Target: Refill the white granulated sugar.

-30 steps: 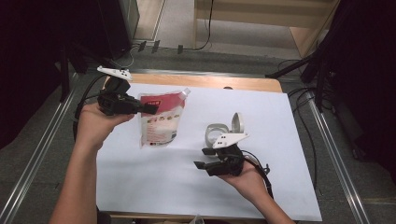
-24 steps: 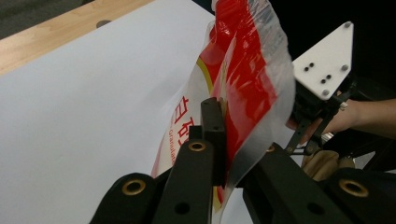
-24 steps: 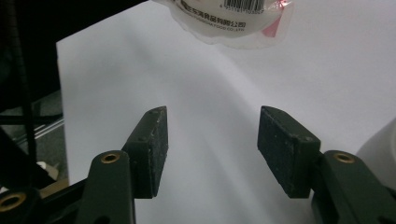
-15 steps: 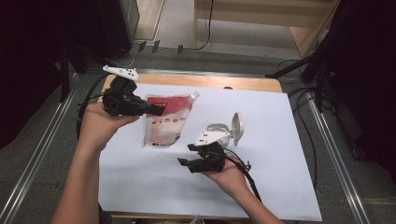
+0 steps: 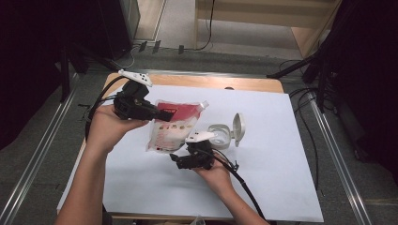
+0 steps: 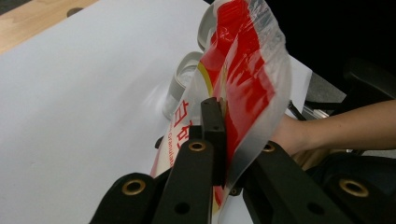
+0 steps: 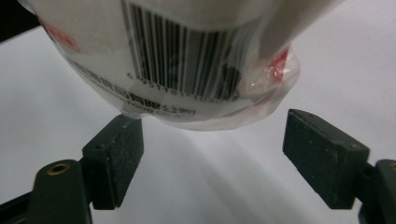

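Note:
A red and white pouch (image 5: 171, 129) with a barcode hangs tilted over the white sheet, and my left gripper (image 5: 164, 114) is shut on its upper edge. In the left gripper view the black jaws (image 6: 219, 140) pinch the pouch (image 6: 243, 79) at its clear seam. My right gripper (image 5: 176, 161) sits low on the sheet just below the pouch's bottom end. Its jaws have just been opening. In the right gripper view its pads (image 7: 210, 154) stand wide apart and the pouch's bottom (image 7: 187, 60) hangs just beyond the gap, untouched.
A small white container (image 5: 224, 133) with its flip lid standing open sits right of the pouch, also seen as the container (image 6: 187, 79) behind the pouch. The white sheet (image 5: 281, 154) covers a wooden table (image 5: 211, 82). Metal rails and cables run along both sides.
My right gripper has moved left and down from beside the container to under the pouch, with wider jaws. The left gripper has shifted slightly right with the pouch.

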Demonstrator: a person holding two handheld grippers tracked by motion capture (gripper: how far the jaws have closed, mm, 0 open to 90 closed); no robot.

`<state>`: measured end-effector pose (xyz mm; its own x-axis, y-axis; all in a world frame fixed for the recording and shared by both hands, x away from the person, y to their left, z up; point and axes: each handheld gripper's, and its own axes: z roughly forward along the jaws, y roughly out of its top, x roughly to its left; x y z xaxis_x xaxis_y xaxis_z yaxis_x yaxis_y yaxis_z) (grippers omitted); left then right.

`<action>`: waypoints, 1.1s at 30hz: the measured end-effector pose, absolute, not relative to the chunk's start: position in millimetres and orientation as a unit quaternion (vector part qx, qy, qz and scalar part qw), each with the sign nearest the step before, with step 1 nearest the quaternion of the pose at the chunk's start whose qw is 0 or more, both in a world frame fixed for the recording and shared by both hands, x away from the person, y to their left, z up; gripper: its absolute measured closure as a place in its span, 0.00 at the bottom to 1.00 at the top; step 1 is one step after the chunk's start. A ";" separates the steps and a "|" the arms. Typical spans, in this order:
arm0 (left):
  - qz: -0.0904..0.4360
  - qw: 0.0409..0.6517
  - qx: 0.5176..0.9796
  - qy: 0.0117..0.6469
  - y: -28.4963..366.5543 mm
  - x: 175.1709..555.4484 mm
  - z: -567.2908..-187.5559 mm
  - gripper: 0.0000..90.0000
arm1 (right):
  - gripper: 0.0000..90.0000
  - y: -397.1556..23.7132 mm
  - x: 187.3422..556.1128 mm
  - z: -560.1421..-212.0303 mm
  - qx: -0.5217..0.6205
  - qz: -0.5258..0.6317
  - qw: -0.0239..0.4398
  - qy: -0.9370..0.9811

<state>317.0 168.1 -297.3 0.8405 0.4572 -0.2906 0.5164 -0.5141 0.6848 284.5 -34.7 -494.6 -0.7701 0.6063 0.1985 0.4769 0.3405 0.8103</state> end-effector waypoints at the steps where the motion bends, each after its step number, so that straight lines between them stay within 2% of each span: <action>1: -0.038 0.405 0.870 0.281 168.0 317.4 -297.5 1.00 | 0.23 -33.6 284.2 -495.6 0.328 0.466 0.079 0.818; 14: -0.062 0.415 0.856 0.302 171.1 317.9 -295.5 1.00 | 0.22 -23.5 280.5 -505.6 0.345 0.465 0.122 0.806; 18: -0.067 0.418 0.854 0.302 172.9 318.3 -295.3 1.00 | 0.23 -23.0 279.4 -510.9 0.344 0.479 0.100 0.802; 26: -0.088 0.419 0.848 0.312 168.7 318.6 -296.6 1.00 | 0.22 -16.9 269.3 -507.6 0.311 0.506 0.184 0.783; 28: -0.093 0.418 0.847 0.316 168.8 318.7 -297.1 1.00 | 0.22 -16.5 270.0 -508.6 0.309 0.509 0.184 0.782; 31: -0.099 0.418 0.844 0.321 170.5 320.3 -298.3 1.00 | 0.23 -15.7 272.2 -511.9 0.312 0.500 0.211 0.780; 33: -0.100 0.421 0.840 0.326 171.2 322.0 -300.6 1.00 | 0.24 -15.9 273.4 -512.8 0.322 0.500 0.204 0.777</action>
<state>322.0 171.2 -300.6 0.7669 0.4646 -0.4427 0.6328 -0.4323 0.6424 273.4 -15.9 -512.8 -0.7090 0.7052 0.0045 0.2962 0.2919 0.9094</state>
